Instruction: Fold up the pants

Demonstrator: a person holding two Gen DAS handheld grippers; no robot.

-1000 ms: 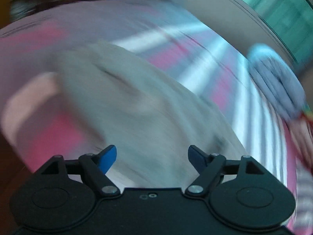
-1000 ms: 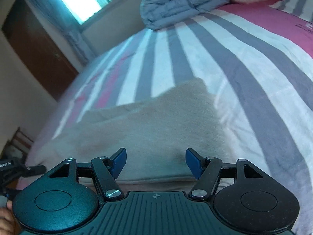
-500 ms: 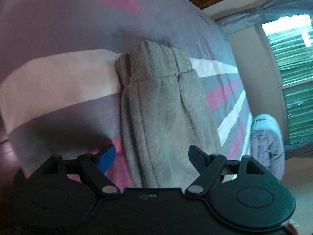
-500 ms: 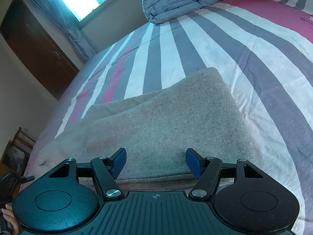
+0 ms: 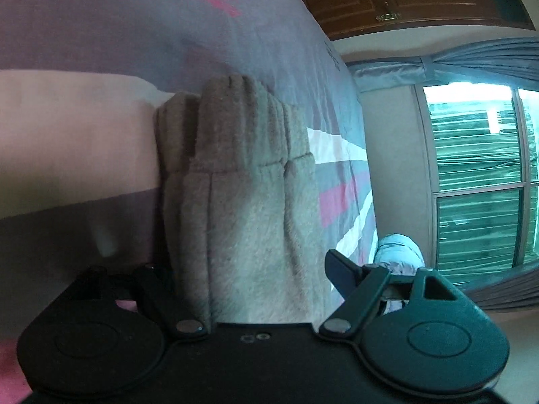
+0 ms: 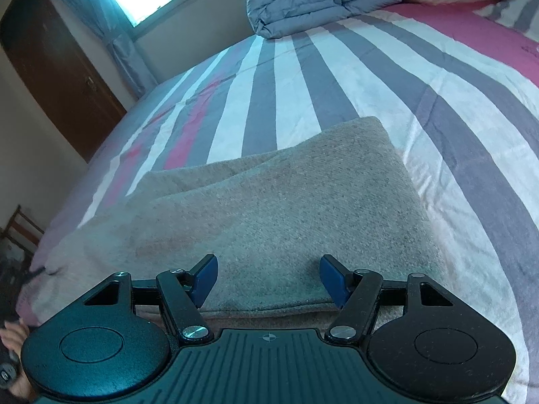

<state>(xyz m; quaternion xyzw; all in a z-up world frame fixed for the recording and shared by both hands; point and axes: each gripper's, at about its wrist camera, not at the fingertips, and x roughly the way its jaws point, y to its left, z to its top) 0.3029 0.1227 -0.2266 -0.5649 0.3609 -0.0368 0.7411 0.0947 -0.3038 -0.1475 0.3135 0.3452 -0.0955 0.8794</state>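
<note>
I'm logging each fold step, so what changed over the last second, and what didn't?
The left tool swung fast across the bed, then settled low over the pants' cuff end and moved in closer; the fabric now lies between its open fingers, not gripped. The right tool stayed open over the folded edge of the pants, backing off a little. The pants stayed folded on the striped sheet.
</note>
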